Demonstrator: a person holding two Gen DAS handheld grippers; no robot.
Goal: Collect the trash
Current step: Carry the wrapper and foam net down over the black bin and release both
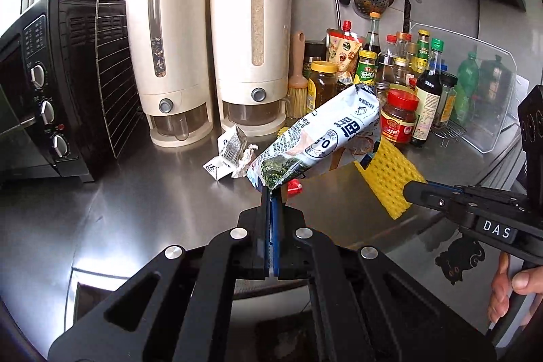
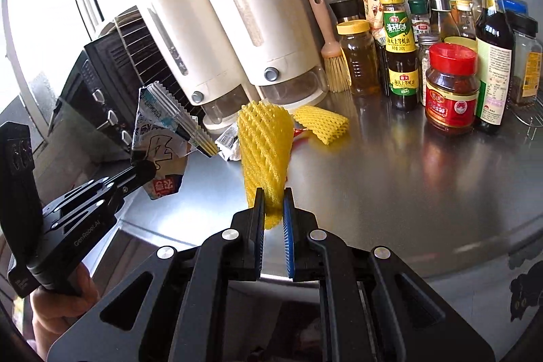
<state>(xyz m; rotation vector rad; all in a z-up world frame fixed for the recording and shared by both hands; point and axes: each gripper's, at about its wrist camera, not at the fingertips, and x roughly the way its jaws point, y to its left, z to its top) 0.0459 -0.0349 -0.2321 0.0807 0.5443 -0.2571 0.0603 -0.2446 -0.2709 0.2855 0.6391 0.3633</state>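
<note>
L gripper (image 1: 271,192) is fully closed, pinching just the bottom edge of the snack wrapper (image 1: 315,138), which stands clear of the steel counter (image 1: 152,209); thin hold, so a jerk could slip it out. R gripper (image 2: 273,202) squeezes the yellow foam net (image 2: 264,145), also lifted; it's springy and could pop free. Further back, 2nd foam net (image 2: 322,124) and crumpled wrapper (image 1: 230,155) on counter near sauce bottles (image 2: 400,56), easy to knock

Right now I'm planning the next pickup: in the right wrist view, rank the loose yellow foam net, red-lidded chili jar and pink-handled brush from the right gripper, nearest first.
1. Loose yellow foam net, on the steel counter just ahead.
2. Red-lidded chili jar, farther right.
3. Pink-handled brush, back by the white dispensers.
</note>
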